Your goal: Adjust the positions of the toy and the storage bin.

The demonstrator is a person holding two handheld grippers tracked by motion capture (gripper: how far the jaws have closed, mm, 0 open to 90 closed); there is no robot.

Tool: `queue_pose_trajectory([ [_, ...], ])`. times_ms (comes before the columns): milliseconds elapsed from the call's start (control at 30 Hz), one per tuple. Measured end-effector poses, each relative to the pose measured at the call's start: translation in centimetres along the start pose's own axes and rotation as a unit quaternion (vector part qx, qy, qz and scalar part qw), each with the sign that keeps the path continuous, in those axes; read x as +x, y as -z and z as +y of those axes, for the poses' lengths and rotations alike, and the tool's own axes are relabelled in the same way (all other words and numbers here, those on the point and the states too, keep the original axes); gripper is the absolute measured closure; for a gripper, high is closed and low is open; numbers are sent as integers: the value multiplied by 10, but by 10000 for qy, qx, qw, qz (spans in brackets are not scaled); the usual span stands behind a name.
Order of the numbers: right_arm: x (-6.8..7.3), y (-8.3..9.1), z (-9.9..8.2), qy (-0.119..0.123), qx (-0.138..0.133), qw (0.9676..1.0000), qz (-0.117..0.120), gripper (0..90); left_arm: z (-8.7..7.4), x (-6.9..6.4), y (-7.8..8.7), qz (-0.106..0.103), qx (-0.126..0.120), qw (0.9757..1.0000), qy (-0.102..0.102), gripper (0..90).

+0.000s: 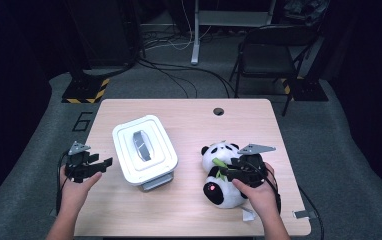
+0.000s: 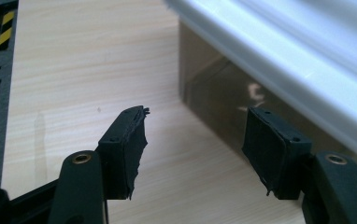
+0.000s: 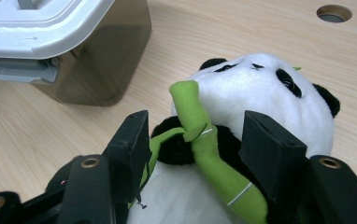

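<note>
- High view: panda plush [image 1: 222, 172] lying near the table [image 1: 189, 215]'s right edge, under the right gripper [image 1: 229, 173]; lidded box [image 1: 144, 150] left of centre.
- Left gripper view: left gripper [image 2: 195, 144] jaws apart, empty, beside the box wall.
- Right gripper view: jaws open astride the green bamboo [image 3: 209, 144], not pressing. Soft, light, squashy; best pinched at the belly, not the thin stalk.

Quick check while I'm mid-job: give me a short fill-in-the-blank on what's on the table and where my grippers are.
1. The plush panda holds a ____ bamboo stalk.
2. The storage box has a ____ lid.
3. The right gripper has its jaws on either side of the ____.
4. The left gripper has ____ between its jaws.

Missing words: green; white; bamboo stalk; nothing
</note>
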State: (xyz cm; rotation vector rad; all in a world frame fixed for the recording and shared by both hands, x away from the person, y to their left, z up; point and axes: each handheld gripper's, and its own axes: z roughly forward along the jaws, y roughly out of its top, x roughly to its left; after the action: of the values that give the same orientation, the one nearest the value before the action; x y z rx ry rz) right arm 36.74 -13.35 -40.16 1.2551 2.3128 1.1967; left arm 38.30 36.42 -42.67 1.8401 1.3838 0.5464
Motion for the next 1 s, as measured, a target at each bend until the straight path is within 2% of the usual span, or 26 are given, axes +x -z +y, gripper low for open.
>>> queue_pose_trajectory([
  [167, -2, 1, -1, -39, -10, 10000, -11, 417, 12, -11, 7, 87, -40, 9999, -83, 390],
  [267, -2, 1, -1, -48, -30, 10000, -8, 417, 17, -16, 8, 128, -72, 9999, -57, 399],
  [500, -2, 1, -1, -58, -42, 10000, -15, 417, 29, -24, 8, -8, -161, 9999, 60, 395],
  [700, -2, 0, -1, -23, -37, 10000, -5, 417, 30, -37, -2, -61, -27, 10000, -37, 383],
  [800, -2, 0, -1, -58, -50, 10000, -8, 417, 30, -42, -6, 47, -39, 9999, -113, 405],
  [1000, -1, 1, 0, -49, -87, 9999, -11, 417, 29, -47, -10, -13, -51, 9999, -111, 440],
])
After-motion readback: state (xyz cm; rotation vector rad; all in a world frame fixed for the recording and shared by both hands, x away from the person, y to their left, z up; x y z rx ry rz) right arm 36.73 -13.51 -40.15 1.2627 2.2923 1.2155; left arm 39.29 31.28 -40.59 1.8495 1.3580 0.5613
